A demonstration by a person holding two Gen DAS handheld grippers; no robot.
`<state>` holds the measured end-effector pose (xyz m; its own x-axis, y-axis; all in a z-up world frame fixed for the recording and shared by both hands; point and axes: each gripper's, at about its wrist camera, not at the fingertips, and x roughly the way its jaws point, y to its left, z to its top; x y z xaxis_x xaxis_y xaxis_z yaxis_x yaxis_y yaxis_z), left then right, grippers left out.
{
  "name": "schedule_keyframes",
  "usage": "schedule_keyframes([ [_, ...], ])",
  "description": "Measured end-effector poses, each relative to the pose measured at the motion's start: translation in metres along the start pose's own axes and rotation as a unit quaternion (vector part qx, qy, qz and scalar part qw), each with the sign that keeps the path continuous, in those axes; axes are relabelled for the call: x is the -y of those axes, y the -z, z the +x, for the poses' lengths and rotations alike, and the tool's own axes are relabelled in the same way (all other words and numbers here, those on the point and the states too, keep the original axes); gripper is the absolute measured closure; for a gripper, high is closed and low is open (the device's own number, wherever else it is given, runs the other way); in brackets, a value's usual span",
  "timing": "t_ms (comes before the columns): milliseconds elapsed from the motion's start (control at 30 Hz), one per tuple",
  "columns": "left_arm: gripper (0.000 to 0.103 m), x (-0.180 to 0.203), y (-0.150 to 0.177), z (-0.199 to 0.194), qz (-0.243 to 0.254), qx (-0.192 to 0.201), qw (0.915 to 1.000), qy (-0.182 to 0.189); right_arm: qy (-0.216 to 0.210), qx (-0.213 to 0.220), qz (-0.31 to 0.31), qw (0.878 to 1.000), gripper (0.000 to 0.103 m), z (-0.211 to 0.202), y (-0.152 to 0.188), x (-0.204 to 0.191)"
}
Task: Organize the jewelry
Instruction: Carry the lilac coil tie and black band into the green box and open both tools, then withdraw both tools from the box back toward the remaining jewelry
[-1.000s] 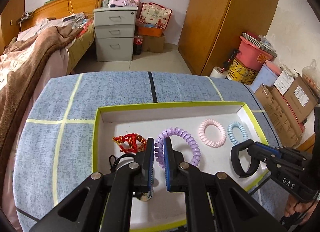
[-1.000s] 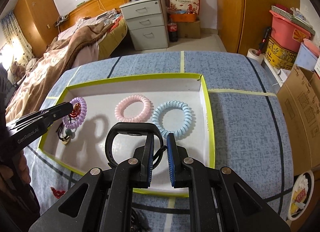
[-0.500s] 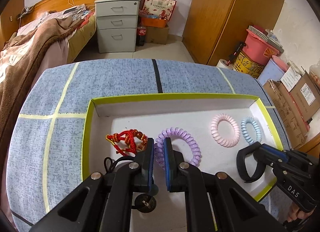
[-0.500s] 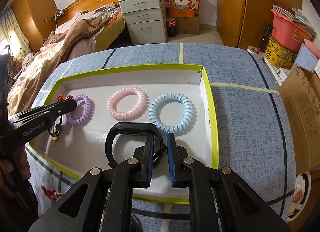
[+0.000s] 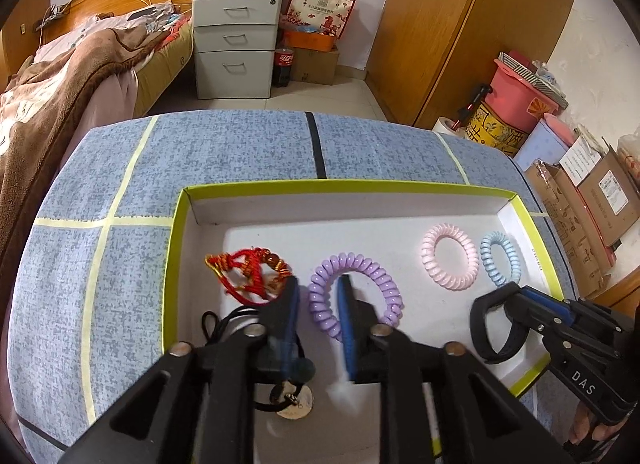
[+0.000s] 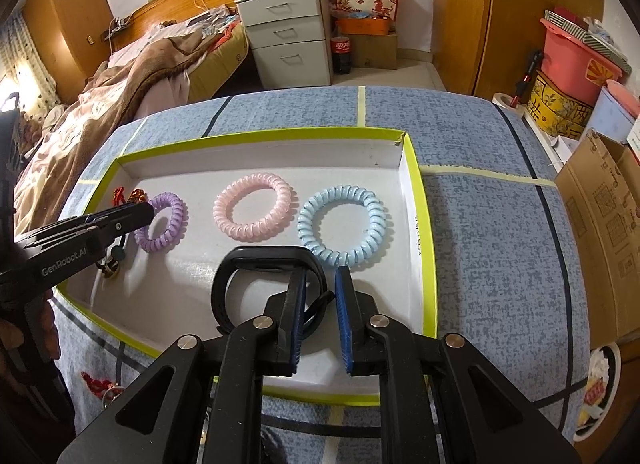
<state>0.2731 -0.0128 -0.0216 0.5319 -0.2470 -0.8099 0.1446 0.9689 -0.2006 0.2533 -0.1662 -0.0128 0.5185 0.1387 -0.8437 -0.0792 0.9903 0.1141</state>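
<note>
Now both my grippers are opening: the left gripper [image 5: 316, 296] lets go of the purple coil [image 5: 354, 296], the right gripper [image 6: 320, 288] frees the black band [image 6: 268, 284], both inside the tray [image 6: 418, 200] at six o'clock

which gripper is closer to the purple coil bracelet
Left. The left gripper straddles the purple coil bracelet's near side; the right gripper is off by the black band.

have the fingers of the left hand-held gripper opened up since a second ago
Yes. The left hand-held gripper has spread its fingers: they pinched the purple spiral hair tie before, and now stand apart around its near-left coils inside the white, green-rimmed tray.
</note>
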Motion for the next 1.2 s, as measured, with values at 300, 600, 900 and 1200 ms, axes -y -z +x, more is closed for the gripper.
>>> schedule_keyframes([
  [300,0.062,0.009,0.004,-0.022,0.012,0.022,0.9996,0.009,-0.007,0.015,0.004,1.000,0.063,-0.012,0.001,0.000],
  [600,0.056,0.004,0.023,-0.057,0.009,0.047,0.9987,0.020,-0.018,0.036,0.008,0.999,0.063,-0.034,0.010,-0.003],
  [900,0.053,-0.006,0.057,-0.093,-0.006,0.069,0.9974,0.021,-0.031,0.058,0.001,0.998,0.062,-0.060,0.033,-0.007],
  [1200,0.050,-0.019,0.094,-0.114,-0.022,0.082,0.9963,0.014,-0.056,0.055,-0.011,0.997,0.062,-0.067,0.063,-0.009],
])
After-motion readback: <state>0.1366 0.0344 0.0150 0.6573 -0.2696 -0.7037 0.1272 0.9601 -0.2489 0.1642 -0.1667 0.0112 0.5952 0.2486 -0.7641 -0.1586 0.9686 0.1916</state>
